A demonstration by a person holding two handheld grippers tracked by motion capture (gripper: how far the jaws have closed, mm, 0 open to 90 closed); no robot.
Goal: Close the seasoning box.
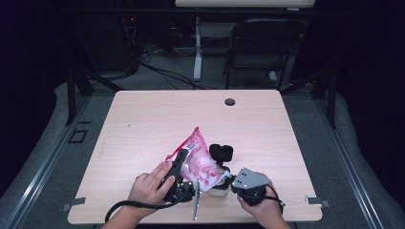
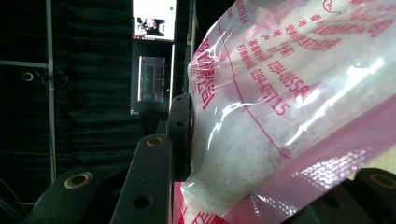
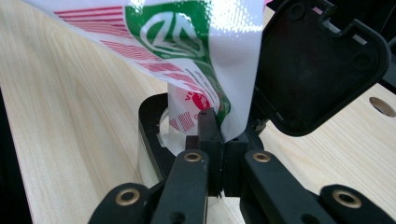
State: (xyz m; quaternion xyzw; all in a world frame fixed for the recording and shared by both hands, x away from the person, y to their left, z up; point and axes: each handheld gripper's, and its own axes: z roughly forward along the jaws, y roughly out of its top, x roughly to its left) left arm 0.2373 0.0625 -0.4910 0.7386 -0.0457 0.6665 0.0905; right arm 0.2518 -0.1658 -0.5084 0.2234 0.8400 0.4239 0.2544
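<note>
Both grippers hold one pink printed bag (image 1: pixel 198 160) above a black-lidded container (image 1: pixel 220 183) (lid open): left gripper (image 2: pixel 187 140) clamps its body, right gripper (image 3: pixel 219 140) pinches its lower corner, we see.

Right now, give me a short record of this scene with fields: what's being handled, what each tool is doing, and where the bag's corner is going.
item: pink printed bag of white granules, tilted
left tool: closed on the bag's body
right tool: shut on the bag's lower corner
container: black-rimmed, lid hinged open, on the wooden table
bag corner: dips into the container's mouth
pouring: cannot tell
</note>
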